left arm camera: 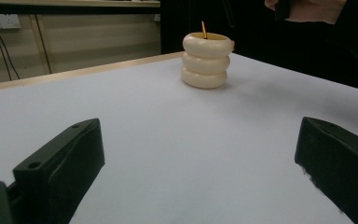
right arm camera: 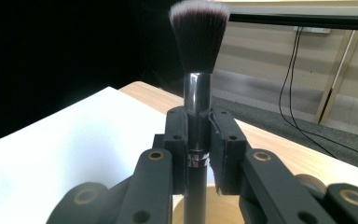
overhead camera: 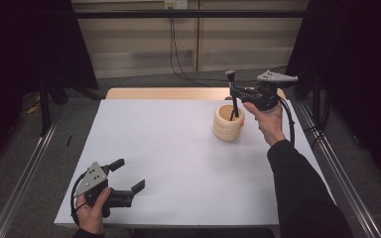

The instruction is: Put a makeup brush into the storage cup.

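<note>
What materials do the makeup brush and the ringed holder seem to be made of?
Makeup brush: dark glossy handle with light streaks and a silver band, likely metal or lacquered plastic; soft bristles, dark with pale tips, probably synthetic.
Ringed holder: cream, smooth, three rounded stacked rings with a soft sheen; the high view hints at pale wood, but ceramic or plastic is possible.

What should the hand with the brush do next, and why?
Probably lower it a little further. The right hand-held gripper is shut on the makeup brush, bristles up, with its handle end already inside the ribbed cream holder. Letting go now might make the brush drop or tip, so it likely needs to sink in first.
</note>
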A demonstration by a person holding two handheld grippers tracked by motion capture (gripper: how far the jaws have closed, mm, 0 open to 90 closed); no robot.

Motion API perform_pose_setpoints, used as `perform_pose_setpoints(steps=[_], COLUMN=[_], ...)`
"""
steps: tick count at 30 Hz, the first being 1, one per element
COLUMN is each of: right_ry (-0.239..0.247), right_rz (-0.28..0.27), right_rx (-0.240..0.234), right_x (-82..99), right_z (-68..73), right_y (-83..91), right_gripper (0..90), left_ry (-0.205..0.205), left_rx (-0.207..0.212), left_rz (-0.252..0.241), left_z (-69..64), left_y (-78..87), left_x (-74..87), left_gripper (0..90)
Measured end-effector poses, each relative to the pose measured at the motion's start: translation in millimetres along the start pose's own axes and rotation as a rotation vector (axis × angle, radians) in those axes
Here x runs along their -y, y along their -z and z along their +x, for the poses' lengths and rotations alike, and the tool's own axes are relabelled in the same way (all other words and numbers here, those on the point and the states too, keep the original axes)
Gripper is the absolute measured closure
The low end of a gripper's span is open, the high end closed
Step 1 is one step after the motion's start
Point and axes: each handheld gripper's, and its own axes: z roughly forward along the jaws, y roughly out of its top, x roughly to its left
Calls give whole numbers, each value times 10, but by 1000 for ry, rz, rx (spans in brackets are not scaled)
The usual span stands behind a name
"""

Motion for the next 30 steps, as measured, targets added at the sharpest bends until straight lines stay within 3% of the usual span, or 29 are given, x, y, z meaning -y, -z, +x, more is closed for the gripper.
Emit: perform_pose_setpoints(steps=[9, 10, 12, 26, 30], right_ry=[3, 4, 4, -15, -32], right_rz=[10, 11, 14, 28, 32], right_rx=[15, 15, 19, 22, 15], right_x=[81, 91, 110, 308, 343], right_z=[-23, -30, -35, -135, -134], right_y=[-138, -151, -172, -229, -252], right_gripper=[780, 780, 780, 780, 779], left_ry=[-4, -11, -2, 3, -18], left_rx=[0, 16, 2, 6, 14], left_rz=[5, 2, -1, -1, 5], left_z=[-2, 8, 1, -2, 4], left_y=[6, 8, 7, 8, 11], left_x=[0, 0, 0, 1, -2], left_gripper=[15, 15, 15, 15, 16])
